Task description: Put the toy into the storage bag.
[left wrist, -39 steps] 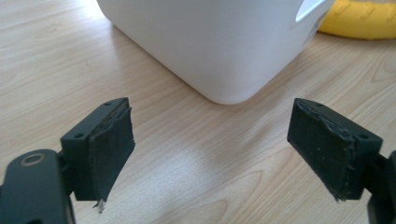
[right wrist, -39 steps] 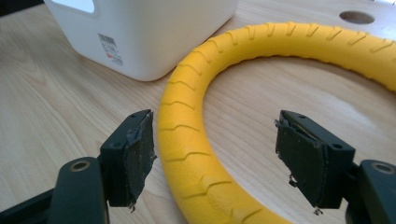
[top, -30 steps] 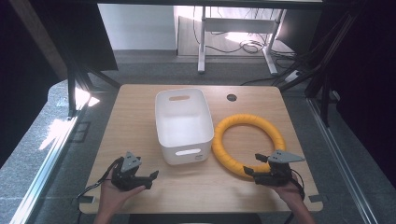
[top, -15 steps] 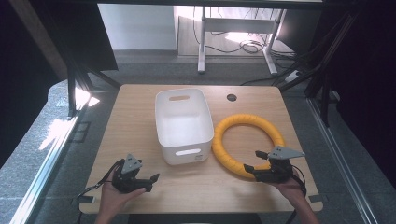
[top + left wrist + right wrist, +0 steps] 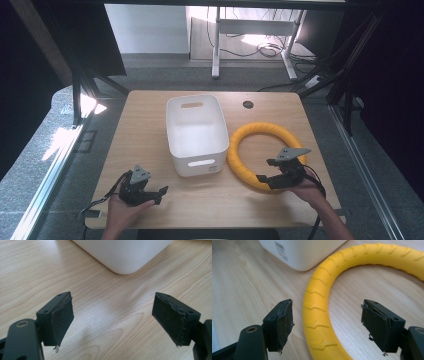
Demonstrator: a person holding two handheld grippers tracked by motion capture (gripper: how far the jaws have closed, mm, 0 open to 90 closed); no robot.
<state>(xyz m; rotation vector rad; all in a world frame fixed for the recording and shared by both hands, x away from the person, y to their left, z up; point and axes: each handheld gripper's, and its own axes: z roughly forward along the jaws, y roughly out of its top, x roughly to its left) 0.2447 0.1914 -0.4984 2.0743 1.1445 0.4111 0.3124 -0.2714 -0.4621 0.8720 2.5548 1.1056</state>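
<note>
Yellow ring point(image 5: 261, 154) on desk point(image 5: 150, 120) at 3 o'clock of white bin point(image 5: 195, 134), right gripper point(image 5: 270, 171) fingers wide astride ring's near rim, left gripper point(image 5: 159, 192) fingers wide, empty, at 7 o'clock of bin.

I see a light wooden table point(image 5: 150, 130); a white bin point(image 5: 196, 132) stands mid-table, a yellow ring point(image 5: 250, 132) lies just right of it.

Lab or office, wooden table point(image 5: 150, 125), desk legs behind point(image 5: 216, 40) (trailing cables point(image 5: 260, 47))
</note>
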